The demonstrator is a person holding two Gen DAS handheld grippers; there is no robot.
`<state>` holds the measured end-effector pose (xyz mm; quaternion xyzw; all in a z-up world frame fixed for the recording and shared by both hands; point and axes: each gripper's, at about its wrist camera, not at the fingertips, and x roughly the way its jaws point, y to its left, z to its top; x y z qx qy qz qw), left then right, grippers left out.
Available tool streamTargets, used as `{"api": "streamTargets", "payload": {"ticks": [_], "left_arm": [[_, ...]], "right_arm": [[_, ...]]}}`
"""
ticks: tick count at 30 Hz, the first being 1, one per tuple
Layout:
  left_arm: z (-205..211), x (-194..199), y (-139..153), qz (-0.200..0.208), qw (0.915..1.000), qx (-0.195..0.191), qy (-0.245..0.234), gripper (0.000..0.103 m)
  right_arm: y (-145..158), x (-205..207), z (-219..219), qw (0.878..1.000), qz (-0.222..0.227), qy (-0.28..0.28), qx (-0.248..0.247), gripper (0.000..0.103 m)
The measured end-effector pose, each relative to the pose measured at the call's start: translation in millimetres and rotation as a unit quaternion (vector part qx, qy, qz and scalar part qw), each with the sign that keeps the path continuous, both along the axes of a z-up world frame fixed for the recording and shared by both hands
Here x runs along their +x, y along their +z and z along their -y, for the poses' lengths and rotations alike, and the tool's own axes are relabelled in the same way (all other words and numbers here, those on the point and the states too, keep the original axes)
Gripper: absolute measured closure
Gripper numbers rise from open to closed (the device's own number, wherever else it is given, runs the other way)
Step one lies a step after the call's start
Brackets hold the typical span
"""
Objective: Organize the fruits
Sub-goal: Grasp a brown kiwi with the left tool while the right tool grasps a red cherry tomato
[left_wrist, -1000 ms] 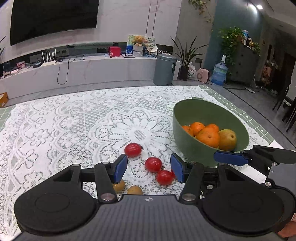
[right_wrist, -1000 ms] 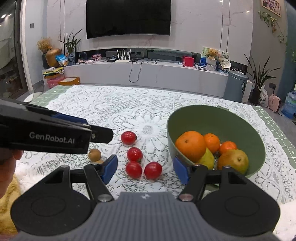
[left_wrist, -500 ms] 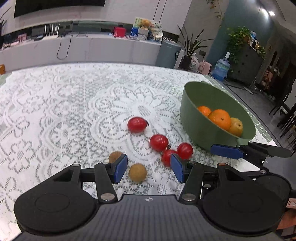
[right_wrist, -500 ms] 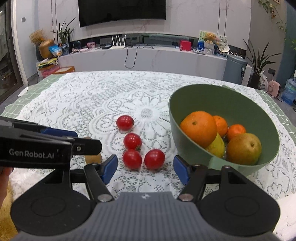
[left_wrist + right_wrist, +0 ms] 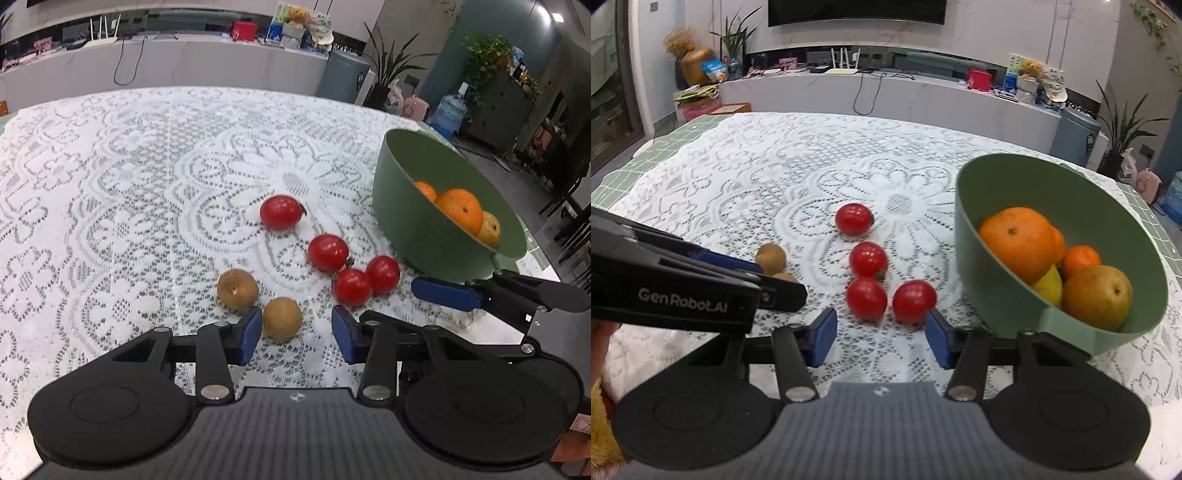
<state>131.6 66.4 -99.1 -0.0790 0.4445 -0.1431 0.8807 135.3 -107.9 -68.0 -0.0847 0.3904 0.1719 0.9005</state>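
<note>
Several red tomatoes (image 5: 280,213) (image 5: 867,298) and two small brown fruits (image 5: 282,318) (image 5: 237,288) lie on the lace tablecloth. A green bowl (image 5: 417,221) (image 5: 971,236) at the right holds oranges (image 5: 1019,243), a yellow fruit and a pear (image 5: 1097,297). My left gripper (image 5: 296,334) is open, low over the cloth, with the nearer brown fruit just ahead of its left finger. My right gripper (image 5: 881,336) is open, with two tomatoes just ahead of its fingertips. Each gripper shows in the other's view (image 5: 480,293) (image 5: 713,280).
The table's right edge runs just past the bowl. A low white TV console (image 5: 886,92), a grey bin (image 5: 343,75), potted plants and a water bottle (image 5: 448,110) stand beyond the table.
Both grippers have tilted down and drawn back a little, so the fruits sit further ahead. The brown fruits have come out from under the left gripper into full view.
</note>
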Motion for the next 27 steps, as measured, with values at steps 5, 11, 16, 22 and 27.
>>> {"api": "streamTargets", "payload": {"ticks": [5, 11, 16, 22, 27], "left_arm": [[-0.2, 6.8, -7.3, -0.014, 0.9999, 0.003, 0.006, 0.057], [1.9, 9.1, -9.2, -0.014, 0.9998, 0.011, 0.002, 0.071], [0.2, 8.3, -7.0, -0.01, 0.9999, 0.008, 0.009, 0.075], [-2.6, 4.0, -0.4, 0.008, 0.9998, 0.004, 0.015, 0.075], [-2.1, 2.9, 2.0, 0.015, 0.9997, 0.005, 0.016, 0.075]], "right_arm": [[-3.3, 2.2, -1.1, 1.0, -0.011, 0.007, 0.004, 0.059], [-5.6, 4.6, -1.7, 1.0, -0.017, 0.014, 0.012, 0.063], [-8.0, 6.5, -6.2, 1.0, -0.016, 0.019, 0.009, 0.067], [-8.1, 10.8, -11.2, 1.0, -0.002, 0.019, 0.013, 0.068], [-10.2, 14.1, -19.2, 1.0, 0.009, 0.024, 0.003, 0.068]]}}
